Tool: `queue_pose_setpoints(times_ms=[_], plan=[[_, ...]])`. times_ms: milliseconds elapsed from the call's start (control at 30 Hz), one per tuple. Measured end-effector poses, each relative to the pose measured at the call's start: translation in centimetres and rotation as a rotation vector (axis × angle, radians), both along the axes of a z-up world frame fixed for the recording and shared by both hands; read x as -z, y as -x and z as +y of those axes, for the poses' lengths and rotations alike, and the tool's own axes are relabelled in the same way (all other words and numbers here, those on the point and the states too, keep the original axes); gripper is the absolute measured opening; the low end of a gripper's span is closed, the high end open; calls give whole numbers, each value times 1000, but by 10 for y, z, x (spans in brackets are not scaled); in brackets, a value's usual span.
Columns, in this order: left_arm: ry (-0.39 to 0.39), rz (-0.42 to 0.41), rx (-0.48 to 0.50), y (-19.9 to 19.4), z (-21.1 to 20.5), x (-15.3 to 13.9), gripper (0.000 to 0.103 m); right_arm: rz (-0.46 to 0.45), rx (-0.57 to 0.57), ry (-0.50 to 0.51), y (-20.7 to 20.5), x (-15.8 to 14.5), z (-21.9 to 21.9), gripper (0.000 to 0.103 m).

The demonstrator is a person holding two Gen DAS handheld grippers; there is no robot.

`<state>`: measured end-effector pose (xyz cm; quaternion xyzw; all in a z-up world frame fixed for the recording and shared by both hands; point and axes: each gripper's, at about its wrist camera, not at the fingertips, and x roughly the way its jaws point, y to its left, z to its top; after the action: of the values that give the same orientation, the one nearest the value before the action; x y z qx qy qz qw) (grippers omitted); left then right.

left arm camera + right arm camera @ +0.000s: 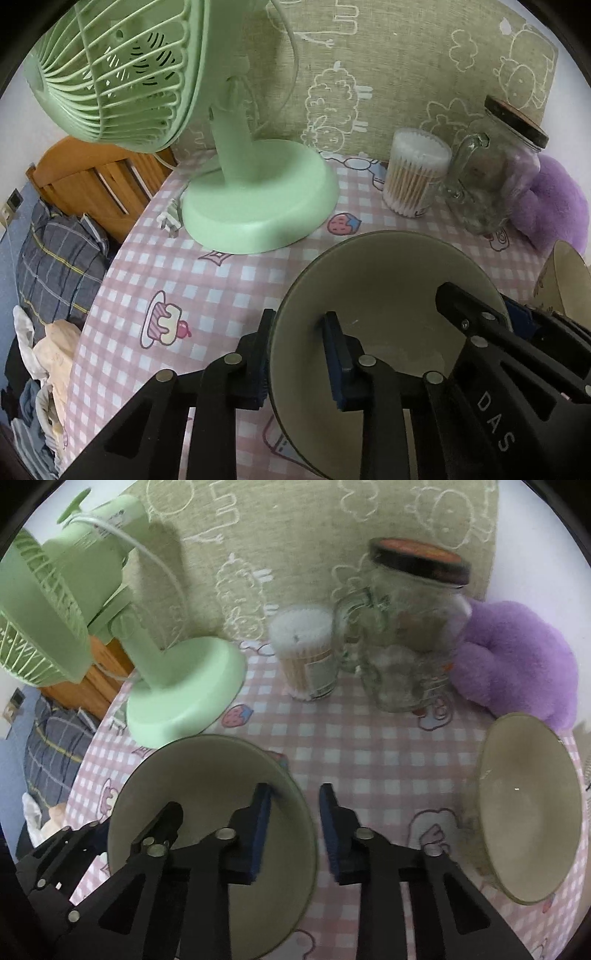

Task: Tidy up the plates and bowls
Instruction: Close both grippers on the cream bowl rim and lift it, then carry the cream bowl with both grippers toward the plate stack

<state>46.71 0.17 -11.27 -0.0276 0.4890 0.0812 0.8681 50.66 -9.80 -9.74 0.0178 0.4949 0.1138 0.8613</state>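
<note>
The left gripper [299, 354] is set astride the near-left rim of the wide pale-green ceramic bowl [388, 295], and the right gripper [295, 830] astride its right rim, both jaws parted and neither seen pinching. If lifted unclamped or unevenly, the bowl could be tipped or dropped onto the pink checked tablecloth [369, 746]. A second, smaller bowl [532, 805] is seen to the right of the wide one.

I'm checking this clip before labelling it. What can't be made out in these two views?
- Left gripper: both views show its fingers astride the near bowl rim, but whether they pinch it is unclear.
- Second bowl: cut by the left view's edge; its foot is hidden in the right view.
- Jar contents: blurred in both views.
- Any plates: none in view.
</note>
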Motion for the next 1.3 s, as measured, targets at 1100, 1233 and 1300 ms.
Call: queue_pose_setpoints(times_ms=[1100, 1233, 1300], plan=[[15, -69, 61, 88, -12, -84, 23, -82, 75, -1, 93, -89, -15, 26], [16, -88, 94, 110, -7, -100, 23, -98, 97, 1, 117, -104, -14, 25], [20, -95, 114, 120, -4, -106, 23, -108, 116, 5, 132, -113, -12, 25]])
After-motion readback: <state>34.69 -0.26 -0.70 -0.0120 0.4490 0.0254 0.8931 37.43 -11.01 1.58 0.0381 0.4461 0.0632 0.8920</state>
